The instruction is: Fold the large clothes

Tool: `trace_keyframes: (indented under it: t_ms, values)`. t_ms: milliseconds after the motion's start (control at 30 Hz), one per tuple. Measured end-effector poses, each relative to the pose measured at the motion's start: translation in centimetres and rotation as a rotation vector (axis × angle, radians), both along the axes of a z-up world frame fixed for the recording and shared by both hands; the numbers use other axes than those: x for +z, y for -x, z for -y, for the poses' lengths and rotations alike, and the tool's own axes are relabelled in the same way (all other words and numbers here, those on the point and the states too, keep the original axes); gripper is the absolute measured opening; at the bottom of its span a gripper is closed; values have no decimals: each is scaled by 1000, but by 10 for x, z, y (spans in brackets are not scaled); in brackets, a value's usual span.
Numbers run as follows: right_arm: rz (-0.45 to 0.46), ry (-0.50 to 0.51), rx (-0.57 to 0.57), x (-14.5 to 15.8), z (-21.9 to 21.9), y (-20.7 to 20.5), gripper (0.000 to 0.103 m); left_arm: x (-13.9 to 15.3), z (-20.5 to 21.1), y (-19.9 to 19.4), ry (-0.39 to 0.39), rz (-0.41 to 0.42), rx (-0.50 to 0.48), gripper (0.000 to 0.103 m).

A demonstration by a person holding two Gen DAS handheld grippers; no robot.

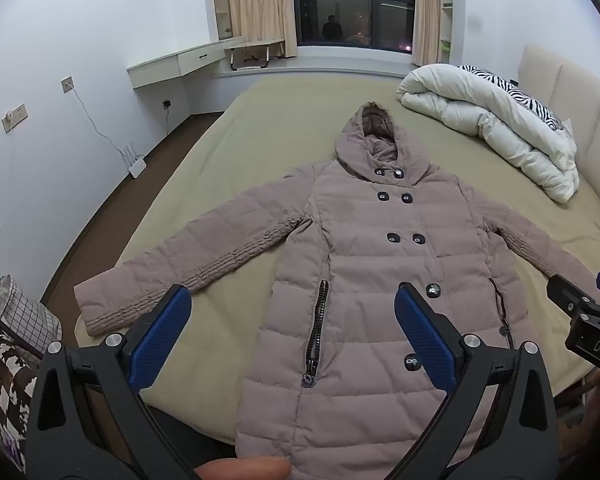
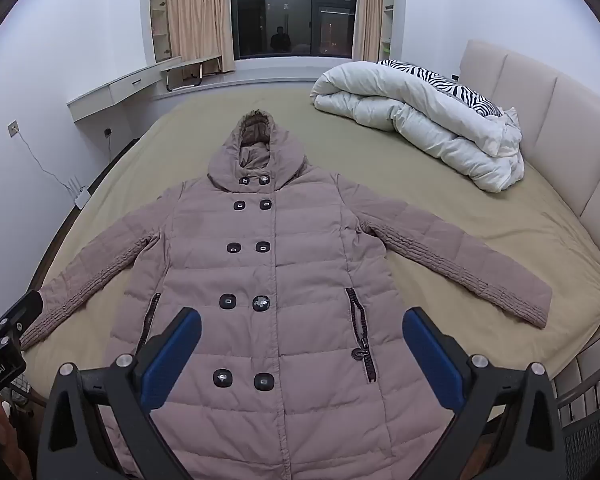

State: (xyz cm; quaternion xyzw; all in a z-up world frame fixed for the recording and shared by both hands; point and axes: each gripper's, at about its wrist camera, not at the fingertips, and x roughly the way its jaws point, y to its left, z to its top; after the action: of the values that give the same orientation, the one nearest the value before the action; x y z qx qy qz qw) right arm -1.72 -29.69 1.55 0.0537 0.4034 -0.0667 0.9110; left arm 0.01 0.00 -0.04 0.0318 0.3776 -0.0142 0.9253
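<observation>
A long dusty-pink hooded puffer coat [image 1: 364,248] lies flat, front up, on the bed, sleeves spread out to both sides, hood toward the window. It also shows in the right wrist view [image 2: 268,272]. My left gripper [image 1: 292,320] is open and empty, held above the coat's lower left part near the left pocket zip. My right gripper [image 2: 300,344] is open and empty, above the coat's lower front near the bottom buttons. The right gripper's edge shows at the right of the left wrist view [image 1: 580,308]. The coat's hem hangs over the near bed edge, hidden by the grippers.
The bed [image 2: 480,232] has an olive sheet. A rolled white duvet [image 2: 420,120] with a zebra pillow lies at the far right by the beige headboard [image 2: 540,112]. A checked basket [image 1: 20,312] stands on the floor at left. A wire basket [image 2: 592,420] is at right.
</observation>
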Motion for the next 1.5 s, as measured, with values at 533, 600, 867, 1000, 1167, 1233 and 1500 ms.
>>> trace_keyframes:
  t_ms: [533,600,867,1000,1167,1233,1500]
  values:
    - [6,-1,0,2,0,1,103,-2,-1,2,-2,2,3,103]
    - [6,-1,0,2,0,1,103,-3,-1,1,-2,1,3,103]
    - [6,0,0,2,0,1,103,-3,0,1,-4,3,5,103]
    - [6,1,0,3,0,1,103,-5,0,1,-2,4,5,103]
    - [7,1,-1,3,0,1,103,-5,-1,1,-3,3,6,103]
    - [7,2,0,3,-1,1,103,-4,-5,2,0,3,10,103]
    - [7,3,0,2,-1,1,103,-4,-7,1,-1,2,13,103]
